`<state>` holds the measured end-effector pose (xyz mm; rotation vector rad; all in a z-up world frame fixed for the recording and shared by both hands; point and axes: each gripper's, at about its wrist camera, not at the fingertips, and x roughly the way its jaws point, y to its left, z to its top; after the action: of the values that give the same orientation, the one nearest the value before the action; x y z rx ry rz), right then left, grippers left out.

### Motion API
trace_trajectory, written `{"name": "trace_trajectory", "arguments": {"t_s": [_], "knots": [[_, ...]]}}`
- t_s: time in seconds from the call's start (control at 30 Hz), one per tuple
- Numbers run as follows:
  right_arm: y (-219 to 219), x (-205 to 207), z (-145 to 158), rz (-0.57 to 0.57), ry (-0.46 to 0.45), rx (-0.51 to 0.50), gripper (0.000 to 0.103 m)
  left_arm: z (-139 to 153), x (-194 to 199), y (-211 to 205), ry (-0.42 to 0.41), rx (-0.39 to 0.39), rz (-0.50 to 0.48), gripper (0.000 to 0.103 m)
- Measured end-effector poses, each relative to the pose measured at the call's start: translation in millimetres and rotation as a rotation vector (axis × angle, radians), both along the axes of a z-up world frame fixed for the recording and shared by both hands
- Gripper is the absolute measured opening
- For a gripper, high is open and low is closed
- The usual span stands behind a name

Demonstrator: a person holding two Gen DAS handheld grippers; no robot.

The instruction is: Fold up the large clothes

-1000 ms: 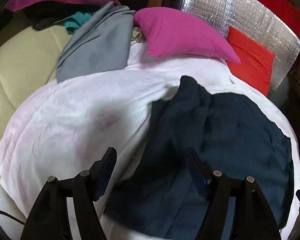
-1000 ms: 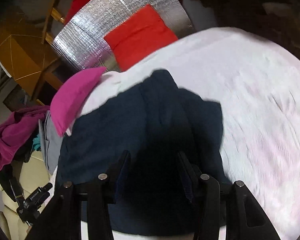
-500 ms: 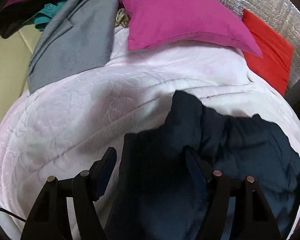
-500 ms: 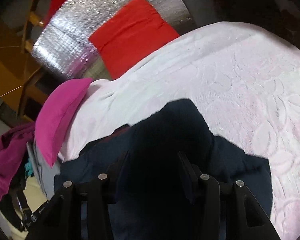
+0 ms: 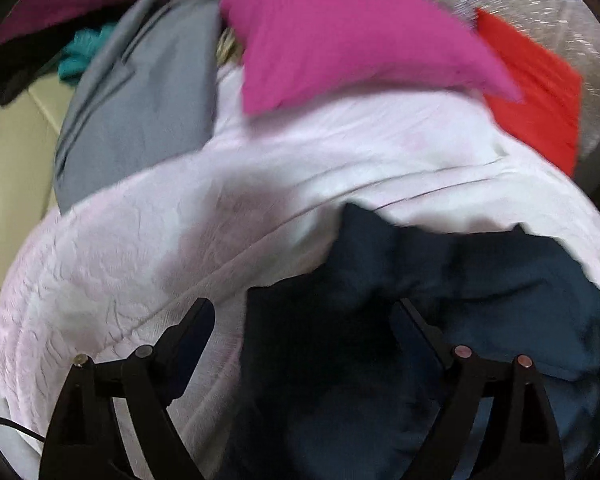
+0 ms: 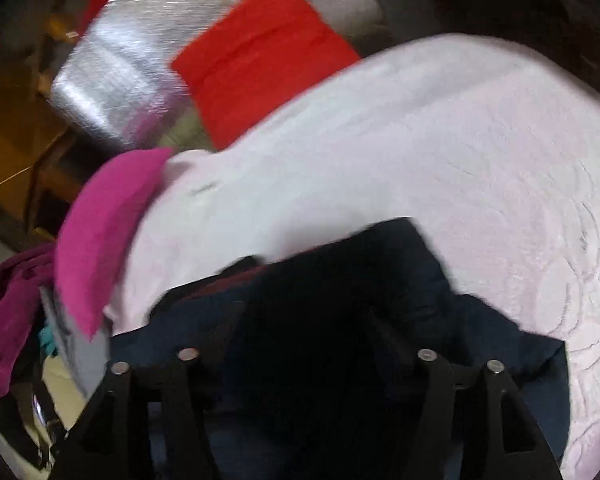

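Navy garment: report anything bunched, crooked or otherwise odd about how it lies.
The navy garment lies bunched on the pale bedspread: a ridge rises at its far edge, and its outline is ragged rather than square. No damage is visible.

My left black two-finger gripper [image 5: 304, 320] has its fingers [image 5: 192, 330] spread wide apart, pointing forward and down. My right black two-finger gripper [image 6: 304, 320] is likewise spread, its fingers [image 6: 384, 332] dark and hard to make out.
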<state>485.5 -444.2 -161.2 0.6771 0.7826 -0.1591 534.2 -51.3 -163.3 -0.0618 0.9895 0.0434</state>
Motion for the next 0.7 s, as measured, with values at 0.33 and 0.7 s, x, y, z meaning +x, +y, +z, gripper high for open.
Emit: {"name": "trace_trajectory", "arguments": {"t_s": [0.33,0.7], "knots": [[80.6,35.6,-5.2,0.291,0.000,-0.040,0.051,0.1,-20.7,-75.0,-0.023,0.042,-0.237,0.091],[94.5,51.4,-4.6,0.336,-0.045,0.045,0.045,-1.3,-23.4,-53.3,0.010,0.059,-0.167,0.091]]}}
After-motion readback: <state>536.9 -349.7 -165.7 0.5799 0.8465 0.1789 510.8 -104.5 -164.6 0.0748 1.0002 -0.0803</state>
